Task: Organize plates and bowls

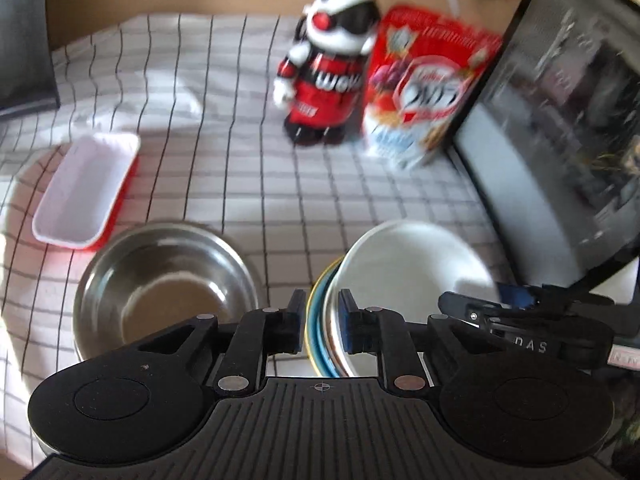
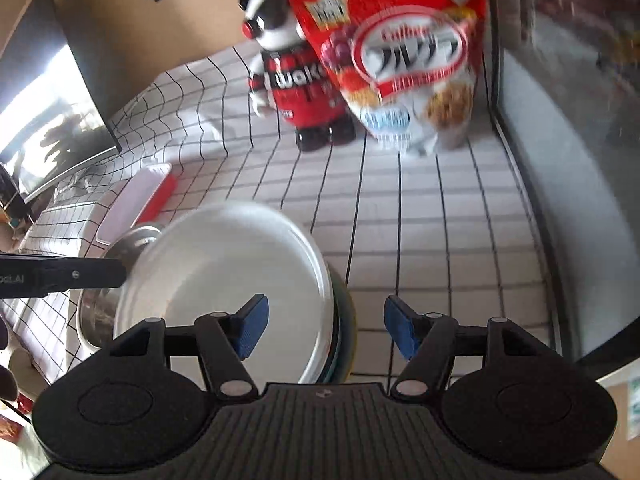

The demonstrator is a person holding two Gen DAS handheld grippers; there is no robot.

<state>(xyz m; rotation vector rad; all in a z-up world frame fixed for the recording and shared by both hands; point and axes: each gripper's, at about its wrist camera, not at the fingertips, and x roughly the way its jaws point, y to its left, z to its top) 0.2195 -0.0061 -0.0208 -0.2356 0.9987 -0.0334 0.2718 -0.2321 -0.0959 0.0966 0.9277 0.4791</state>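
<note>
Plates (image 1: pixel 320 332) in a small stack sat at the near edge of the checked tablecloth (image 1: pixel 224 184) in the left wrist view, a white bowl (image 1: pixel 408 272) uppermost, blue and yellow rims showing under it. My left gripper (image 1: pixel 322 322) had its jaws drawn close around the stack's left rim; the blur kept me from telling whether the pads truly pinched it. A steel bowl (image 1: pixel 160 280) stood just left of the stack, and a red-and-white tray (image 1: pixel 86 192) lay further left. At the far side stood a toy figure (image 1: pixel 324 76) and a cereal bag (image 1: pixel 424 92), with a dark-framed screen (image 1: pixel 560 120) on the right.

From the right wrist view, my right gripper (image 2: pixel 326 328) hung spread and empty, its left pad over the white bowl (image 2: pixel 224 280) and its right pad over bare cloth, so the stack's right edge lay between them untouched. The steel bowl (image 2: pixel 132 240) peeked out behind on the left, beside the arm of my left gripper (image 2: pixel 60 276).

My worry was the layered rims: a shallow bite on one side could tip the stack, letting the bowl slide off the plates or knock the steel bowl so close by.
</note>
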